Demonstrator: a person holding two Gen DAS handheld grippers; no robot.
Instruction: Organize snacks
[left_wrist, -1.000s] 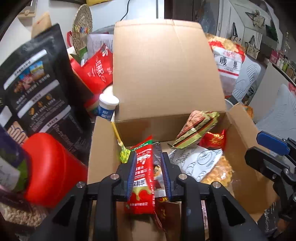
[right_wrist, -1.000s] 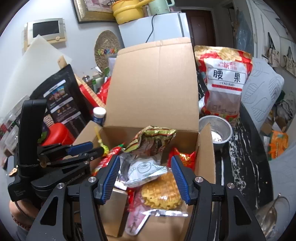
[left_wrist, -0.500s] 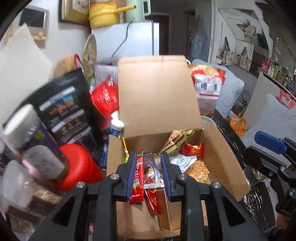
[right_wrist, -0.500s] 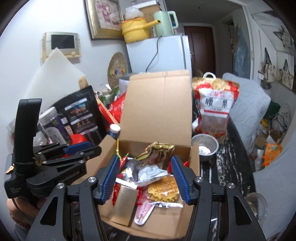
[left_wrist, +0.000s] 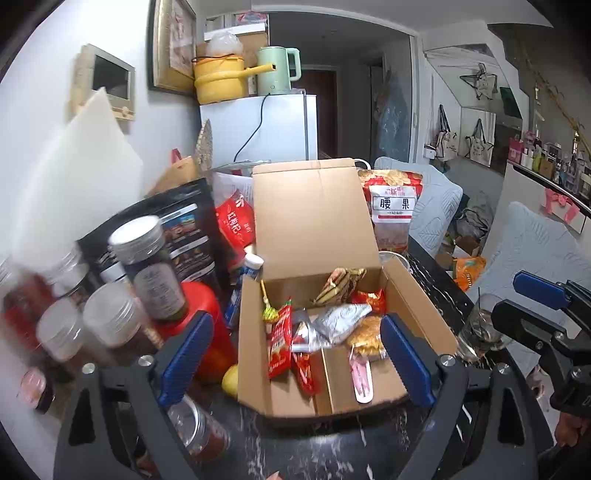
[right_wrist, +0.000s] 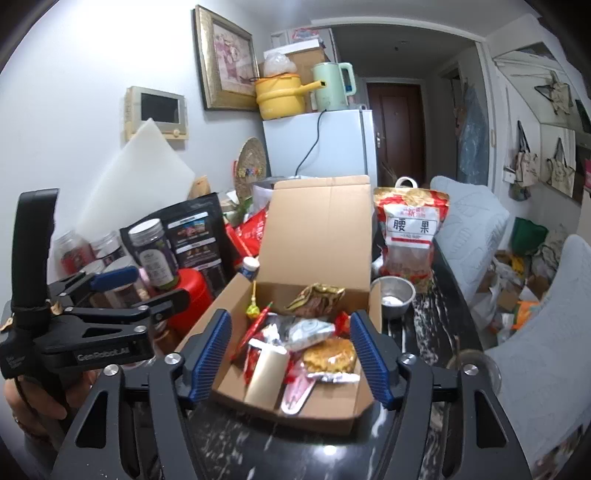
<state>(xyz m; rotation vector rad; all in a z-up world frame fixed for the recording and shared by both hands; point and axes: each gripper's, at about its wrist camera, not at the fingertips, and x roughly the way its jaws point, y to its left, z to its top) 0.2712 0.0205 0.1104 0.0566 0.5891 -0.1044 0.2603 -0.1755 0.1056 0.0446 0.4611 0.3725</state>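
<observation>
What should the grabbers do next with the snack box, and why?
Probably fold the upright lid down over the cardboard box. Both the left gripper and the right gripper are open and hold nothing, and the snacks, like the red packet, already lie inside.

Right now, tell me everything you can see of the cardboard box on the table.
The cardboard box is plain brown corrugated card, open, its hinged lid standing upright at the back. It sits on the dark marbled table. Inside lie loose snacks: a red sachet, a silver packet, a waffle pack, a lollipop leaning in the back left corner, and a gold wrapper against the back wall. A red canister stands close on its left; contact is unclear. Neither tool touches it.
</observation>
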